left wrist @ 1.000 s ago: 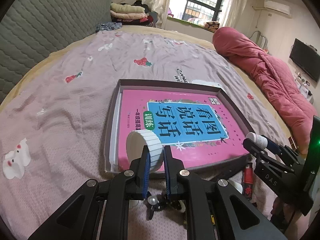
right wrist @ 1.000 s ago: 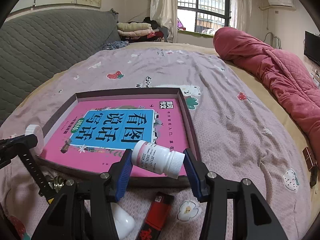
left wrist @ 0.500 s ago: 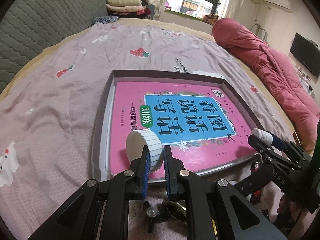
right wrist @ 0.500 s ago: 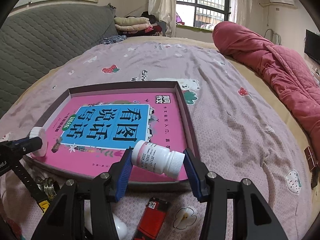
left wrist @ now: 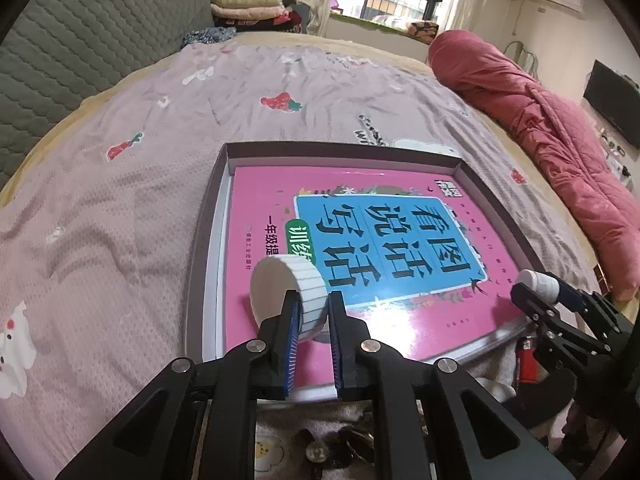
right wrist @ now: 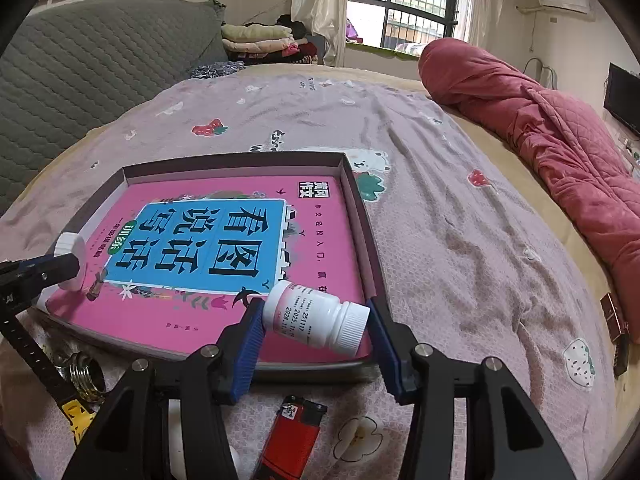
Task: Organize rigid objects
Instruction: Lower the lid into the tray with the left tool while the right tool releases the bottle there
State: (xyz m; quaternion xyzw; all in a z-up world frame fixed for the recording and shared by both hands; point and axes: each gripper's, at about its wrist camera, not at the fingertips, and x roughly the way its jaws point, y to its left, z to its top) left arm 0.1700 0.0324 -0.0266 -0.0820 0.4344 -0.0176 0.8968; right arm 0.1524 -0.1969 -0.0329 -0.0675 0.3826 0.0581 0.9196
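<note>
- White ribbed disc-shaped lid standing on edge between the blue pads of the left gripper, lower rim down on the pink book cover near its left front corner; also seen from the side at the left of the right wrist view.
- Left gripper's jaws narrow and opening at this moment, lid between them, pads on its two sides; whether the pads press on it cannot be told for sure.
- White plastic pill bottle with printed label and ribbed white cap lying crosswise in the right gripper, base against the left blue pad, cap against the right one, clear of the surface, over the tray's front right corner.
- Right gripper's jaws wide, closed on the bottle end to end; same pair visible at the right edge of the left wrist view.
- Pink book with blue title panel lying flat inside a shallow dark-brown rectangular tray.
- Tray resting on a mauve bedspread with strawberry print.
- Red and black lighter on the bedspread just in front of the tray, below the right gripper.
- Metal ring at the lower left of the right wrist view.
- Rolled red quilt along the bed's right side.
</note>
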